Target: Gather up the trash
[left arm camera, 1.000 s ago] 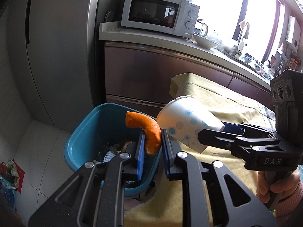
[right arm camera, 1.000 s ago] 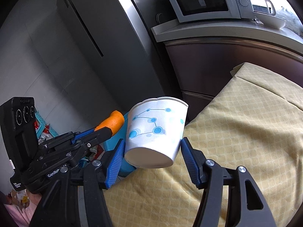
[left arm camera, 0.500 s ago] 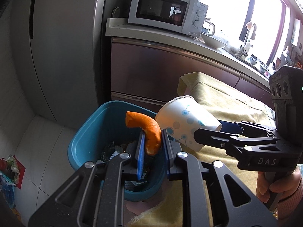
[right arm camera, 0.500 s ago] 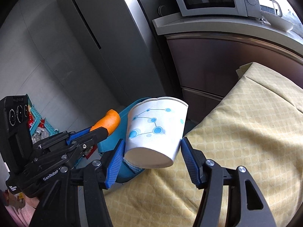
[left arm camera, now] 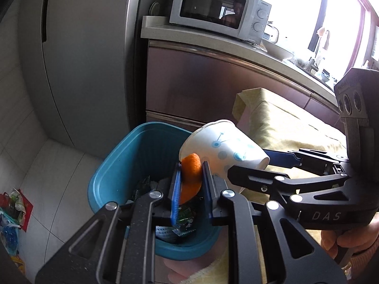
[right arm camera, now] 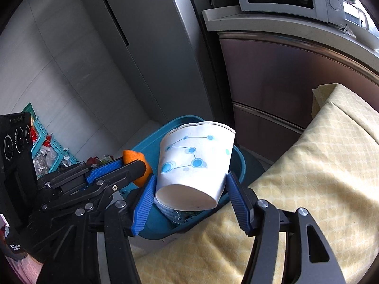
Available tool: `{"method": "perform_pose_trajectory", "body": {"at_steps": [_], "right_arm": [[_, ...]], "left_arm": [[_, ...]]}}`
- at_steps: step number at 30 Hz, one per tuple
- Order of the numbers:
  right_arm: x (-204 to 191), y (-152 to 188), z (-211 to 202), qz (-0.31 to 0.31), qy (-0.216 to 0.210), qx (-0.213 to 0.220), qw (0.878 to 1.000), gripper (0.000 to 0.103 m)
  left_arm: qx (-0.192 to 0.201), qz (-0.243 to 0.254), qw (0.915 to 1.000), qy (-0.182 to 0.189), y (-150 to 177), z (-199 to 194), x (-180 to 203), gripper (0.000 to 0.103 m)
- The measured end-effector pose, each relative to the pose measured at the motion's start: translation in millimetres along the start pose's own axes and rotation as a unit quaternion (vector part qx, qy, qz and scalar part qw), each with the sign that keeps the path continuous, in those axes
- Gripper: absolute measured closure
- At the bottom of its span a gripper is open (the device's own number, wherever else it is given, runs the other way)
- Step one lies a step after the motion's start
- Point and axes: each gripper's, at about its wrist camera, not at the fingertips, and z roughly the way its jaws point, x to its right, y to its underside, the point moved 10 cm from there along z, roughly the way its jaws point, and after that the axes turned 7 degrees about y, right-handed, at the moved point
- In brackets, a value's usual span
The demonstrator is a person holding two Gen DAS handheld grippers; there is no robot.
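My left gripper (left arm camera: 191,177) is shut on an orange peel (left arm camera: 190,177), held over the teal trash bin (left arm camera: 111,172) on the floor. The bin holds wrappers and other trash. My right gripper (right arm camera: 193,189) is shut on a white paper cup (right arm camera: 194,163) with blue dots, tilted, over the bin's (right arm camera: 239,163) right side. The cup (left arm camera: 225,149) sits just right of the peel in the left wrist view, its mouth toward the bin. The peel (right arm camera: 133,157) and left gripper (right arm camera: 132,165) show at the left of the right wrist view.
A table with a yellow cloth (right arm camera: 319,165) stands right of the bin. Behind are a steel fridge (left arm camera: 83,59), brown cabinets (left arm camera: 201,90) and a counter with a microwave (left arm camera: 218,11). A teal basket of clutter (right arm camera: 47,142) lies on the floor at left.
Both grippers have moved forward and down over the bin with their loads. The peel now sits lower between the left fingers, close to the cup's mouth.
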Motion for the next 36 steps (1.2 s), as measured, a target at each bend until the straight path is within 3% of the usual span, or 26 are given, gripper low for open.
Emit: {"method": "perform_pose_trajectory", "body": {"at_steps": [11, 14, 16, 24, 29, 33, 36], "right_arm": [[-5, 3, 20, 0.012, 0.009, -0.023, 1.0, 0.044], [-4, 4, 21, 0.014, 0.008, -0.023, 1.0, 0.044], [-4, 4, 19, 0.016, 0.007, -0.02, 1.0, 0.044], [8, 9, 0, 0.026, 0.003, 0.002, 1.0, 0.044], [14, 13, -26, 0.025, 0.01, 0.037, 0.999, 0.041], [22, 18, -54, 0.021, 0.026, 0.071, 0.997, 0.036], [28, 24, -82, 0.018, 0.048, 0.111, 0.992, 0.026]], "left_arm": [[-0.011, -0.023, 0.9997, -0.003, 4, 20, -22, 0.085], [-0.012, -0.025, 0.9996, -0.003, 6, 22, -26, 0.08], [-0.01, -0.028, 0.9995, -0.006, 6, 22, -28, 0.069], [0.015, -0.023, 0.9996, -0.009, 6, 4, -24, 0.046], [0.039, -0.008, 0.9991, -0.011, 5, -18, -13, 0.028], [0.066, 0.014, 0.9977, -0.006, 4, -40, 3, 0.004], [0.091, 0.036, 0.9952, 0.0, 6, -57, 19, 0.005]]}}
